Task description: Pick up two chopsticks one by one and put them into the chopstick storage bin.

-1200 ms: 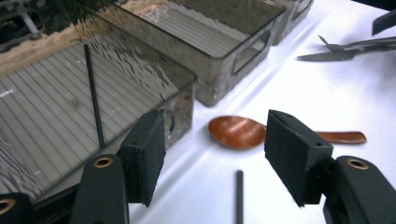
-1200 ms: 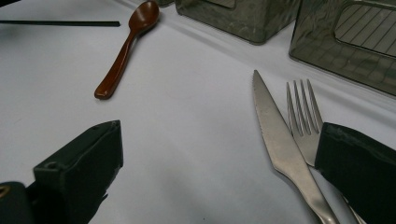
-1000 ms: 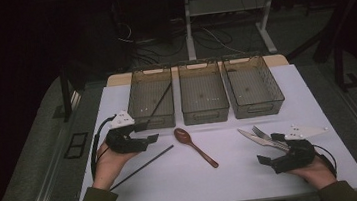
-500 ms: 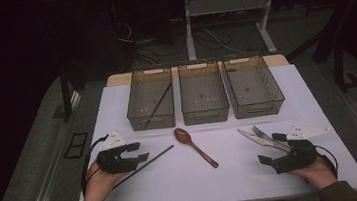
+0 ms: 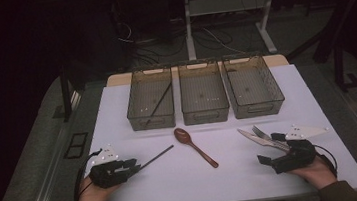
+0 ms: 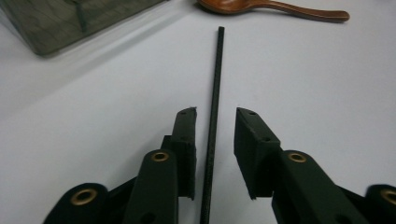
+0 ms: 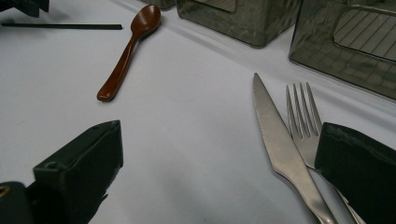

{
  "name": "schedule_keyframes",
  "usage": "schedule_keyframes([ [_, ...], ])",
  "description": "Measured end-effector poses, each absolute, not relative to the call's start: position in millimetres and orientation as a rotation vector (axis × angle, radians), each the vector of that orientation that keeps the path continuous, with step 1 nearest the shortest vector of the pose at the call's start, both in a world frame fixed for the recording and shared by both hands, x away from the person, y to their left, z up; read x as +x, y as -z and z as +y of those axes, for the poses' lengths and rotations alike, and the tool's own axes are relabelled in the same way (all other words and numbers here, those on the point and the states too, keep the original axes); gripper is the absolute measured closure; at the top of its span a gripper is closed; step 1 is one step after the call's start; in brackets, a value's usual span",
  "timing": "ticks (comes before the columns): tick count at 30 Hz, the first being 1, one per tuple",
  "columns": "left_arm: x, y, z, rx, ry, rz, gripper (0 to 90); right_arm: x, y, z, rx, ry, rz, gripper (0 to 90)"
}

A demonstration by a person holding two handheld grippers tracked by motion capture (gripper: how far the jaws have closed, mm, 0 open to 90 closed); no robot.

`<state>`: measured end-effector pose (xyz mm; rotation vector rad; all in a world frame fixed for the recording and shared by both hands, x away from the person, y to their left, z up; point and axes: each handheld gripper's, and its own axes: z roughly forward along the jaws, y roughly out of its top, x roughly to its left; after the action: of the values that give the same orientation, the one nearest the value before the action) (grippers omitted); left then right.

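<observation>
A black chopstick (image 5: pixel 157 156) (image 6: pixel 217 70) lies on the white table (image 5: pixel 185 180), left of a brown wooden spoon (image 5: pixel 195 146) (image 6: pixel 275 8). My left gripper (image 5: pixel 133 165) (image 6: pixel 215 114) rests low at the stick's near end. Its jaws have just been closing and now straddle the stick with a small gap on each side. My right gripper (image 5: pixel 268 149) (image 7: pixel 217 135) stands wide open at the right, nothing between its jaws. A steel knife (image 5: pixel 251 137) (image 7: pixel 275 140) and fork (image 5: pixel 265 135) (image 7: pixel 301 116) lie by its right jaw.
Three clear bins stand in a row at the back: left bin (image 5: pixel 151 121), middle bin (image 5: pixel 205 115), right bin (image 5: pixel 260 108). A second black chopstick (image 5: pixel 160 101) leans inside the left bin. The table's near edge runs just under both hands.
My left gripper has moved left and down to the table, over the chopstick's near end, and its jaws have narrowed around the stick. The right gripper has stayed put.
</observation>
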<state>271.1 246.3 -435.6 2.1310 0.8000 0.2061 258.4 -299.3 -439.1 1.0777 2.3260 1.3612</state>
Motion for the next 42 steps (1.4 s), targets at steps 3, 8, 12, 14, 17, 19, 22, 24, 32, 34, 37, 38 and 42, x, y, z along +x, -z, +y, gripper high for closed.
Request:
schedule_keyframes([
  [3, 272.4, 440.2, 245.4, 2.156, -0.190, 0.793, 72.4, 258.5, 439.3, -298.7, 1.079, -1.357, 2.328, 0.6],
  [8, 274.0, 445.7, 246.3, 2.167, -0.171, 0.819, 76.7, 258.8, 439.1, -298.9, 1.086, -1.357, 2.326, 0.6],
  [12, 274.7, 447.6, 246.9, 2.186, -0.173, 0.818, 77.3, 259.2, 439.3, -299.0, 1.085, -1.357, 2.329, 0.6],
  [14, 274.5, 448.1, 247.3, 2.182, -0.176, 0.821, 78.7, 259.0, 439.2, -299.1, 1.085, -1.356, 2.329, 0.6],
  [17, 275.0, 448.5, 247.7, 2.189, -0.183, 0.816, 83.2, 258.9, 439.3, -298.9, 1.084, -1.356, 2.329, 0.6],
  [19, 275.1, 448.3, 247.1, 2.192, -0.184, 0.816, 84.0, 258.5, 439.1, -298.9, 1.086, -1.359, 2.329, 0.6],
  [22, 275.7, 446.6, 244.7, 2.212, -0.183, 0.814, 85.0, 258.6, 439.0, -298.8, 1.086, -1.358, 2.329, 0.6],
  [24, 276.4, 446.0, 244.0, 2.212, -0.175, 0.830, 85.3, 258.5, 439.0, -298.6, 1.085, -1.357, 2.330, 0.6],
  [32, 277.1, 441.1, 242.5, 2.213, -0.177, 0.820, 85.5, 258.6, 439.2, -298.6, 1.081, -1.355, 2.328, 0.6],
  [34, 276.2, 438.0, 240.9, 2.190, -0.181, 0.828, 85.5, 258.8, 439.3, -298.8, 1.079, -1.354, 2.329, 0.6],
  [37, 275.3, 432.5, 238.7, 2.180, -0.187, 0.815, 85.5, 259.0, 439.4, -298.8, 1.077, -1.353, 2.329, 0.6],
  [38, 274.3, 430.4, 236.6, 2.171, -0.186, 0.820, 85.5, 259.1, 439.5, -298.8, 1.077, -1.352, 2.329, 0.6],
  [42, 272.1, 423.6, 230.4, 2.165, -0.199, 0.811, 85.5, 259.1, 439.5, -298.6, 1.081, -1.351, 2.330, 0.6],
])
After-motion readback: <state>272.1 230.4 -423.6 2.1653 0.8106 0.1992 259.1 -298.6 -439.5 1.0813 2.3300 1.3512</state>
